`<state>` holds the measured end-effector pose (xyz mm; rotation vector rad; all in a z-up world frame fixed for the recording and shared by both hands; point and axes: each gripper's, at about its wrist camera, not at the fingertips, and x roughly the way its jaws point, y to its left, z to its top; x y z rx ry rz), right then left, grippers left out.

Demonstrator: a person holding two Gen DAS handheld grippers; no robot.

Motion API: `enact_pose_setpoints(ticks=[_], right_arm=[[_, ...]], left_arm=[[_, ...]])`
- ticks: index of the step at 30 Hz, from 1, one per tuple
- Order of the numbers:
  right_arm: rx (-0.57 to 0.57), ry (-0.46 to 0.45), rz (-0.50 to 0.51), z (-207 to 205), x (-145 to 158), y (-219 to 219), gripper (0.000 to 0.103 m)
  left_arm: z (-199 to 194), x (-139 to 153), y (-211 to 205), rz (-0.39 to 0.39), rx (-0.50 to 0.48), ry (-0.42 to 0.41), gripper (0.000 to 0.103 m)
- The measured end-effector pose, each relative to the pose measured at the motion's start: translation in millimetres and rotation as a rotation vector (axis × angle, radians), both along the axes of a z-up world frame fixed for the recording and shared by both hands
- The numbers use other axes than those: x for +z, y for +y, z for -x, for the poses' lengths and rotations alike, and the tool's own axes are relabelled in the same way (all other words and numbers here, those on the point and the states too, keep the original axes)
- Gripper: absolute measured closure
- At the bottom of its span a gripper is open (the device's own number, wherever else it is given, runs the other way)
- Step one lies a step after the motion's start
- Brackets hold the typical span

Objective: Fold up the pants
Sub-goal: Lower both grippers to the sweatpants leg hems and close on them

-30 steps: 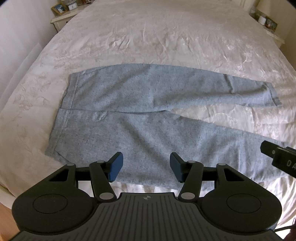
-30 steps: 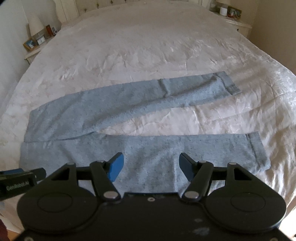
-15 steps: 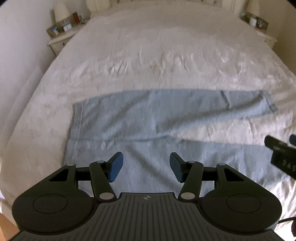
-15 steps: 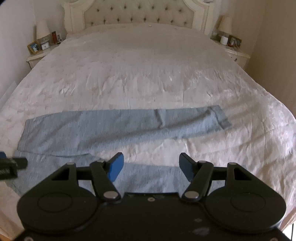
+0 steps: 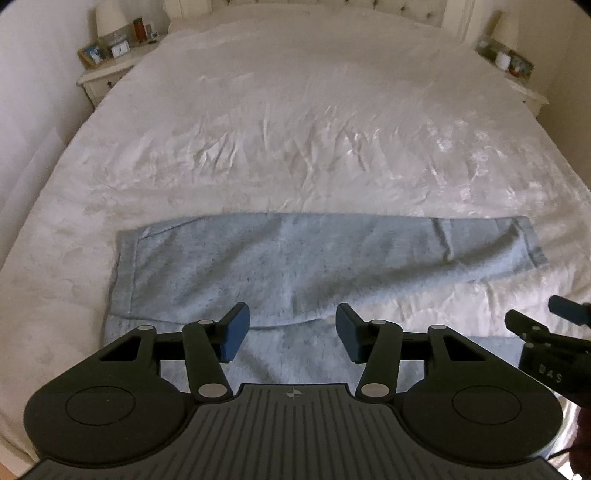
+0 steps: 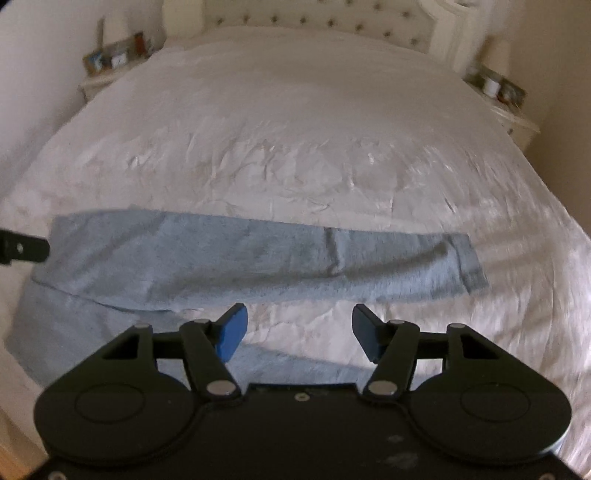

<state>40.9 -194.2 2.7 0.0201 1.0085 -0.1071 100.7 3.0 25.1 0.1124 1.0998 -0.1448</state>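
Light blue sweatpants [image 5: 295,258] lie flat across the white bed, waistband at the left, legs running right. The far leg [image 6: 258,266] is fully in view with its cuff at the right; the near leg is mostly hidden behind the gripper bodies. My left gripper [image 5: 291,328] is open and empty above the crotch area. My right gripper [image 6: 299,332] is open and empty above the gap between the two legs. The right gripper shows at the right edge of the left wrist view [image 5: 554,343].
The white crinkled bedspread [image 5: 314,129] covers the whole bed. A nightstand with frames and a lamp [image 5: 110,55] stands at the back left, another nightstand [image 5: 513,70] at the back right. A tufted headboard [image 6: 314,14] is at the far end.
Both grippers have pulled back and tilted up from the pants, so the pants sit lower in both views and more of the bed and headboard shows. Both stay open.
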Motion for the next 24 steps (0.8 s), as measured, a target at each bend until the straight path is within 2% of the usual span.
enact_pose_setpoints(ticks=[6,16,20,24], right_arm=[[0.081,-0.006,-0.062,-59,-39,-16,0.042],[0.341,-0.022,0.017,-184,-131,-15,0.040],[0.477,0.044,0.048,-227,-177,-12,0.040],[0.559,0.117,0.074,-253,-217,-14,0.040]], left_arm=[[-41,-34,-1,0.006,0.022,0.059,0.055],[-106,-93,3,-0.012,0.097,0.112,0.055],[-118,-113,10,-0.014,0.129,0.140,0.055],[-121,-127,15,-0.019,0.139,0.173,0.055]])
